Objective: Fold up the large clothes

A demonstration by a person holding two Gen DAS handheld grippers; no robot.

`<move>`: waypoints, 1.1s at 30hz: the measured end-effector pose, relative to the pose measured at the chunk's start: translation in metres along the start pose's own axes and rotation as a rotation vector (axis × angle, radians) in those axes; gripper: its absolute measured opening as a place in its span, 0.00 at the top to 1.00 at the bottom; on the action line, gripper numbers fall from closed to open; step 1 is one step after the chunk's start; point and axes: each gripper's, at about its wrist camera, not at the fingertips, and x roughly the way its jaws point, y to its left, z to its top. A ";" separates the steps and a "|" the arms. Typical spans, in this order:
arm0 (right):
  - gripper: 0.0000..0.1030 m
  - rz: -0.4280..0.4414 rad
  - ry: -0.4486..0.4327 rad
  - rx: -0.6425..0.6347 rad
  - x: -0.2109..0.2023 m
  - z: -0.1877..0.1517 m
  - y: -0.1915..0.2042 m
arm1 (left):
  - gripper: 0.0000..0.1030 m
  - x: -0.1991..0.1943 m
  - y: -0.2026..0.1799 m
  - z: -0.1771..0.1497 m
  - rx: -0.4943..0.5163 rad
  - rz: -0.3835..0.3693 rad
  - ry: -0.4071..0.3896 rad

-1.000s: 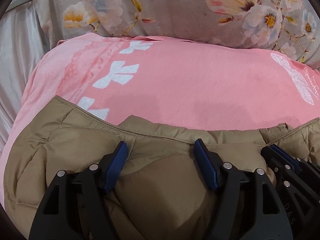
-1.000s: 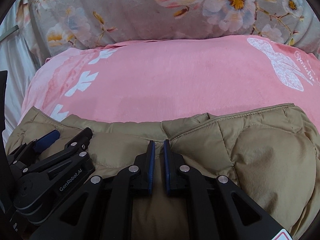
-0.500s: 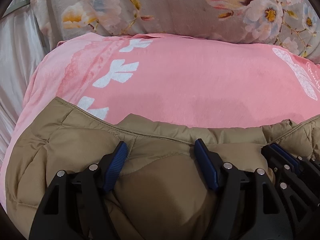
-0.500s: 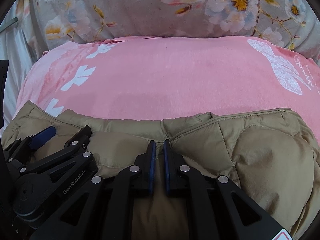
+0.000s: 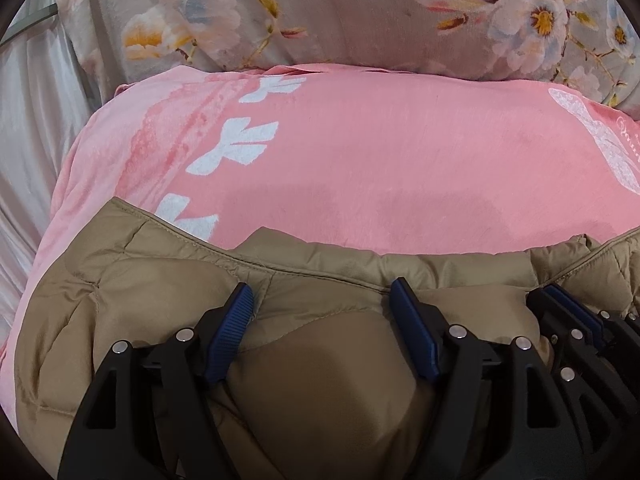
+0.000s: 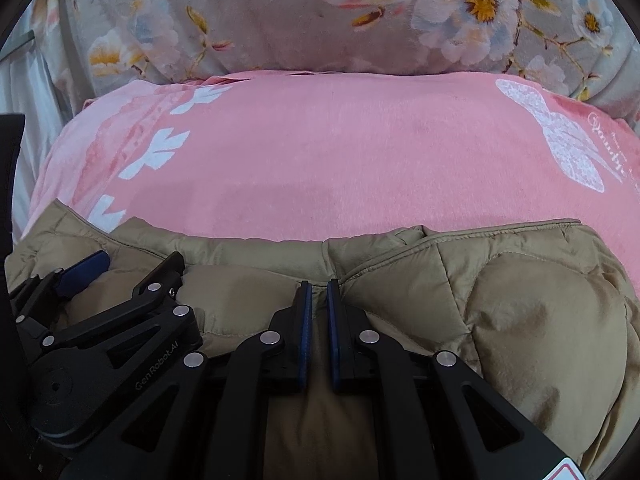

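A tan quilted puffer jacket (image 5: 132, 304) lies bunched on a pink blanket (image 5: 380, 168) and fills the lower half of both views; it also shows in the right wrist view (image 6: 532, 320). My left gripper (image 5: 322, 304) is open, its blue pads pressed onto the jacket's padding with fabric bulging between them. My right gripper (image 6: 317, 292) is shut on a thin fold of the jacket near its upper edge. Each gripper shows in the other's view: the right one at the right edge (image 5: 568, 308), the left one at the left (image 6: 132, 276).
The pink blanket (image 6: 340, 160) with white leaf and bow prints covers the bed. A grey floral quilt (image 5: 340, 12) rises behind it. White fabric (image 5: 28, 120) hangs at the far left. A dark upright edge (image 6: 8, 168) stands at the left border.
Both grippers and the jacket have crept slightly toward me; the far blanket and quilt sit a little lower in view. Jaw states are unchanged.
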 end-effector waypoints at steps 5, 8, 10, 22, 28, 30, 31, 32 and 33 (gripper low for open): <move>0.83 0.075 -0.083 0.091 -0.059 -0.007 -0.017 | 0.31 -0.034 0.027 -0.006 -0.071 -0.091 0.022; 0.83 0.071 -0.147 0.036 -0.104 -0.028 -0.016 | 0.26 -0.075 0.052 -0.025 -0.106 -0.171 -0.009; 0.83 0.069 -0.146 0.005 -0.117 -0.047 -0.011 | 0.25 -0.092 0.056 -0.043 -0.078 -0.157 -0.020; 0.83 0.034 -0.131 -0.018 -0.093 -0.098 0.003 | 0.20 -0.092 0.037 -0.102 -0.027 -0.059 -0.095; 0.83 0.003 -0.124 -0.037 -0.092 -0.097 0.008 | 0.20 -0.092 0.032 -0.103 -0.017 -0.039 -0.098; 0.83 -0.018 -0.124 -0.050 -0.091 -0.098 0.011 | 0.19 -0.091 0.030 -0.102 -0.010 -0.030 -0.098; 0.83 -0.025 -0.124 -0.056 -0.091 -0.098 0.012 | 0.19 -0.091 0.029 -0.103 -0.009 -0.027 -0.098; 0.83 -0.029 -0.123 -0.057 -0.091 -0.098 0.012 | 0.19 -0.091 0.030 -0.103 -0.009 -0.027 -0.098; 0.83 -0.032 -0.123 -0.059 -0.091 -0.098 0.013 | 0.19 -0.091 0.029 -0.103 -0.008 -0.025 -0.098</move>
